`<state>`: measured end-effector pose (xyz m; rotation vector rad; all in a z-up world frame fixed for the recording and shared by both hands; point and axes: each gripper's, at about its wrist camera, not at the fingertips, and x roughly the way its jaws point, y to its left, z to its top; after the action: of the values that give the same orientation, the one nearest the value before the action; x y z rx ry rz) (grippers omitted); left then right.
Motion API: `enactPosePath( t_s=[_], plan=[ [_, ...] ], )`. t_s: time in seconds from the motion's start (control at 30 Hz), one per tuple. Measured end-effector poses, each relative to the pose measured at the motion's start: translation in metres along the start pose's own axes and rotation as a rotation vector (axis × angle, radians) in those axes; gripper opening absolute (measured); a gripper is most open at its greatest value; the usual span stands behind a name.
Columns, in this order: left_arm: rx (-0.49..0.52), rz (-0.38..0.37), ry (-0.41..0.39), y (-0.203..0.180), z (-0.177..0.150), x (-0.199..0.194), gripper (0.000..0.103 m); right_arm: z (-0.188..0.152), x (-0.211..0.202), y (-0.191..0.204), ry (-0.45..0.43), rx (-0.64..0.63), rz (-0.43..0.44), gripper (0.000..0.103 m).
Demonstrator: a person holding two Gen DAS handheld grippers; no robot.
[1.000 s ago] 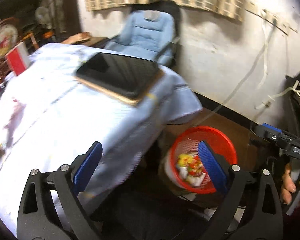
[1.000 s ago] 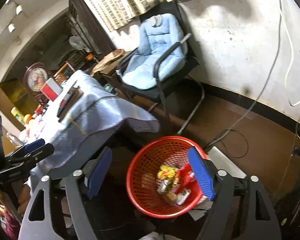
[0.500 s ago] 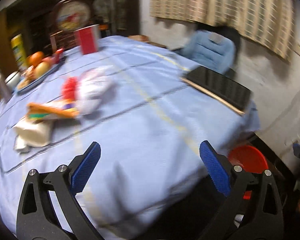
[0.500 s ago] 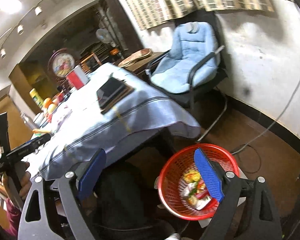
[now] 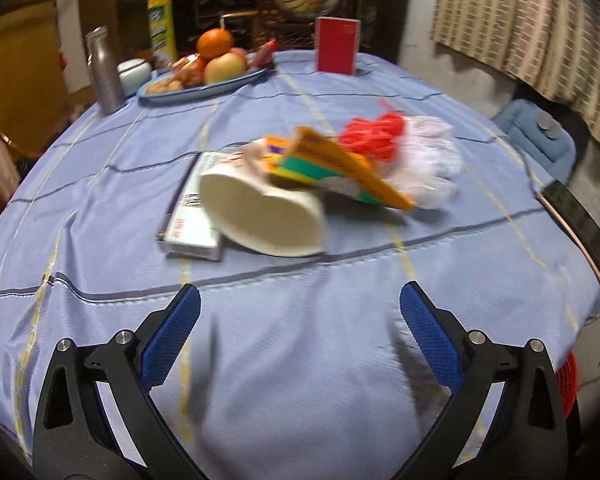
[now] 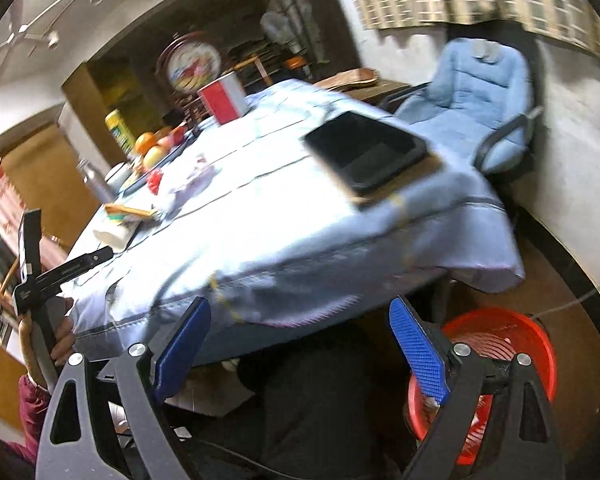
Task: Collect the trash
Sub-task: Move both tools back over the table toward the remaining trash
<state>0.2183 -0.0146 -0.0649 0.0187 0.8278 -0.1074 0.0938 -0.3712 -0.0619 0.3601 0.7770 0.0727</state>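
A pile of trash lies mid-table on the blue cloth (image 5: 300, 360): a squashed white paper cup (image 5: 260, 220), a flat white box (image 5: 192, 220), an orange and green wrapper (image 5: 332, 168), a red net (image 5: 372, 136) and a white plastic bag (image 5: 428, 160). My left gripper (image 5: 300, 292) is open and empty, a short way in front of the cup. My right gripper (image 6: 300, 308) is open and empty at the table's near edge, with the red trash basket (image 6: 500, 340) on the floor to its right. In the right wrist view a hand (image 6: 48, 344) holds the left gripper (image 6: 60, 268) near the cup (image 6: 112, 236).
At the table's far side stand a fruit plate (image 5: 204, 84), a metal bottle (image 5: 104, 72), a white jar (image 5: 132, 70) and a red box (image 5: 337, 46). A black tray on a board (image 6: 364, 156) sits at the table's corner. A blue padded chair (image 6: 472, 96) stands by the wall.
The left wrist view swung from the basket on the floor across the table to the trash pile. The right gripper drew back from over the basket toward the table edge. Both stayed open.
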Motion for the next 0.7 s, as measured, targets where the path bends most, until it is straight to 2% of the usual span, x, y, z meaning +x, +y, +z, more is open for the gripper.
enactPosePath(
  t_s=[0.13,0.2,0.27,0.37,0.57,0.63,0.7],
  plan=[
    [-0.002,0.025,0.007,0.015,0.009,0.009,0.096,0.018,0.024,0.03,0.026,-0.064,0.035,0.089],
    [-0.028,-0.012,0.045,0.022,0.019,0.017,0.096,0.028,0.038,0.049,0.037,-0.102,0.057,0.089],
    [-0.04,-0.059,0.05,0.029,0.028,0.018,0.096,0.036,0.049,0.066,0.048,-0.137,0.077,0.089],
    [-0.027,-0.002,0.031,0.033,0.041,0.022,0.096,0.05,0.066,0.092,0.062,-0.191,0.123,0.089],
    [-0.003,-0.021,0.044,0.036,0.049,0.04,0.096,0.081,0.101,0.132,0.069,-0.245,0.179,0.089],
    [-0.014,-0.055,0.057,0.039,0.051,0.044,0.096,0.091,0.116,0.142,0.086,-0.246,0.201,0.088],
    [-0.04,-0.067,0.044,0.043,0.052,0.044,0.096,0.097,0.129,0.151,0.107,-0.244,0.229,0.082]
  ],
)
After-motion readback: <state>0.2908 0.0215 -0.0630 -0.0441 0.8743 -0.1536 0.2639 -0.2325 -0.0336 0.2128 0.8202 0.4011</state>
